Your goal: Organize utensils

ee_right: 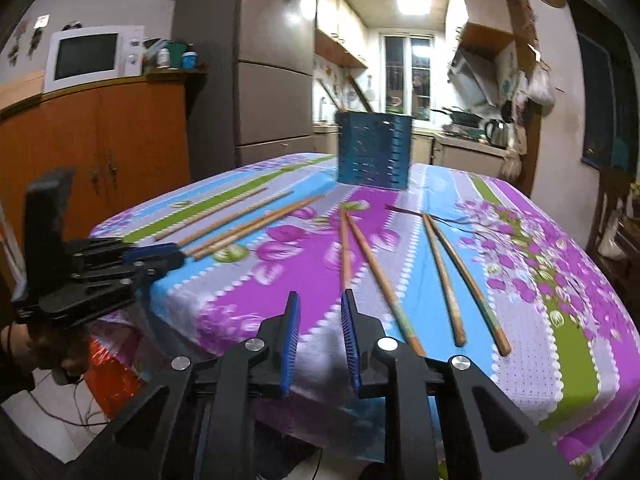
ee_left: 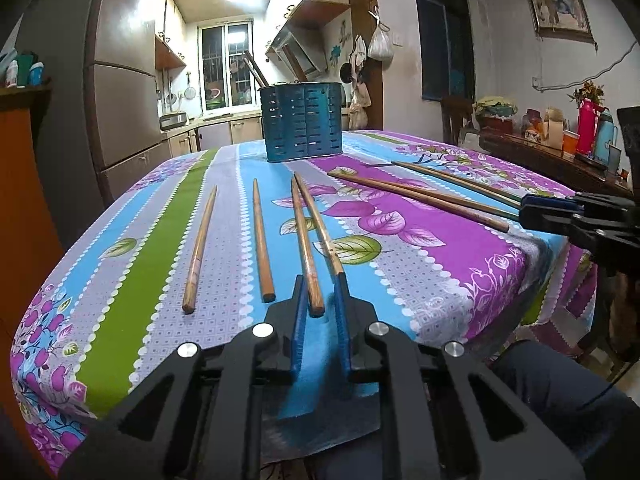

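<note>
1. My left gripper [ee_left: 322,300] sits at the table's near edge, its blue pads closed around the near ends of two wooden chopsticks [ee_left: 308,248].
2. My right gripper [ee_right: 320,312] hangs at the near edge, jaws narrowly parted, gripping nothing.
3. The blue slotted holder [ee_left: 303,122] stands upright at the far end of the flowered tablecloth [ee_left: 432,216].
4. More chopsticks lie left and right of it.

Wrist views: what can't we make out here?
- Left wrist view: whether the left gripper actually pinches the chopstick between its pads. One finger hides the end of the neighbouring chopstick.
- Both views: the inside of the blue holder, hidden by its own wall.
- Right wrist view: the blurred chopstick, whose near end sits behind a finger of the right gripper.
</note>
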Motion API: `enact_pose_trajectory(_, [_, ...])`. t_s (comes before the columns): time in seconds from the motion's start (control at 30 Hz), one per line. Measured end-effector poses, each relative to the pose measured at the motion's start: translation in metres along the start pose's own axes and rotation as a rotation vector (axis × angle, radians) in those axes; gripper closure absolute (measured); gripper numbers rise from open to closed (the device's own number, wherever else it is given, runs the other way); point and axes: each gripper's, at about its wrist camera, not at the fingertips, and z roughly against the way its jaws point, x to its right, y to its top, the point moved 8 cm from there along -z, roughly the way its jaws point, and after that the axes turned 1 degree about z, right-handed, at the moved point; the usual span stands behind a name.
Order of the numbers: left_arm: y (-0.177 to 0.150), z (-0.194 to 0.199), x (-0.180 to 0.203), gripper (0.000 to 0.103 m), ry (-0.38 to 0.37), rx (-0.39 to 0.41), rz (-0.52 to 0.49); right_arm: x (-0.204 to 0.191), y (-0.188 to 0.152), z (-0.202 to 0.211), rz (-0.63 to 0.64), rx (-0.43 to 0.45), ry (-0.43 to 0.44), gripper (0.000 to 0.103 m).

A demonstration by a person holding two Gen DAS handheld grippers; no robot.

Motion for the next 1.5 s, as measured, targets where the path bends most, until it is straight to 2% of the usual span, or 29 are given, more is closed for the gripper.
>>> enact_pose_trajectory(0.17, [0.001,0.000,0.000,0.091,0.000,0.000,0.000,0.019,0.002,0.003,-0.008,0.022,-0.041,0.081])
enact_pose_trajectory(0.3, [0.000,-0.001,0.001,0.091,-0.001,0.000,0.002,0.044,-0.008,0.008,-0.023,0.007,-0.065,0.082])
enact_pose_trajectory(0.63, [0.000,-0.001,-0.001,0.091,0.002,0.005,0.019,0.053,-0.024,0.002,-0.039,-0.018,0.021,0.087])
enact_pose_trajectory(0.9, [-0.002,0.001,0.000,0.090,0.022,0.021,0.023,0.054,-0.027,0.004,-0.009,0.023,0.063,0.087])
enact_pose_trajectory(0.97, [-0.002,0.002,0.001,0.090,0.030,0.024,0.024,0.054,-0.028,0.005,-0.008,0.033,0.062,0.094])
enact_pose_trajectory(1.0, [-0.001,0.002,0.001,0.091,0.035,0.025,0.026,0.054,-0.028,0.005,-0.015,0.041,0.062,0.094])
enact_pose_trajectory(1.03, [-0.001,0.002,0.001,0.097,0.042,0.025,0.026,0.053,-0.028,0.005,-0.017,0.046,0.061,0.095])
enact_pose_trajectory(1.1, [-0.001,0.003,0.001,0.097,0.043,0.022,0.031,0.054,-0.027,0.006,-0.033,0.054,0.064,0.095])
enact_pose_trajectory(1.33, [0.017,0.019,0.000,0.097,0.051,0.064,0.022,0.053,-0.004,0.026,-0.021,0.107,0.066,0.095])
enact_pose_trajectory(1.5, [0.055,0.039,-0.001,0.097,0.049,0.150,0.000,0.051,0.038,0.053,0.029,0.178,0.057,0.095])
